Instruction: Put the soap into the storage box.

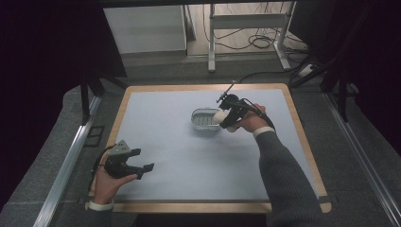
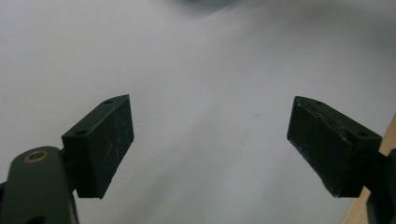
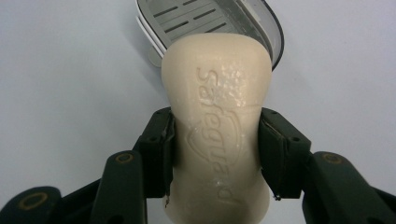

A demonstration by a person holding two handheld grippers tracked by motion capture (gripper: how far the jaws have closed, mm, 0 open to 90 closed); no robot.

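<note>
Down at the near left corner of the tabletop (image 1: 156, 142), the left tool (image 1: 142, 171) sat in the person's left hand (image 1: 106, 184), its jaws spread wide with nothing between them. In the left gripper view that same left tool (image 2: 210, 140) looked out over bare pale grey surface, with a sliver of the wooden edge (image 2: 387, 140) showing beside the right-hand jaw.

Further out, past the middle of the tabletop, the right tool (image 1: 222, 118) was up in the person's right hand (image 1: 248, 122), a grey sleeve (image 1: 279, 170) reaching forward behind it. And it had a bar of soap (image 1: 221, 117) in its grip! In the right gripper view the right tool (image 3: 215, 154) pinched the soap (image 3: 217, 130) across its narrow waist, one black jaw pressed on each side, the bar's rounded end sticking out well beyond the tips.

The soap was cream-coloured and smooth, waisted in the middle, with raised lettering reading "Safeguard" and a shield outline running along its face; a patch near the top looked a bit pitted.

Just beyond the soap's far end lay a soap dish (image 3: 210, 21), white-grey with a slotted drain tray inside. From the high view the dish (image 1: 204, 120) sat on the tabletop just left of the held bar, whose end reached its right rim.
</note>
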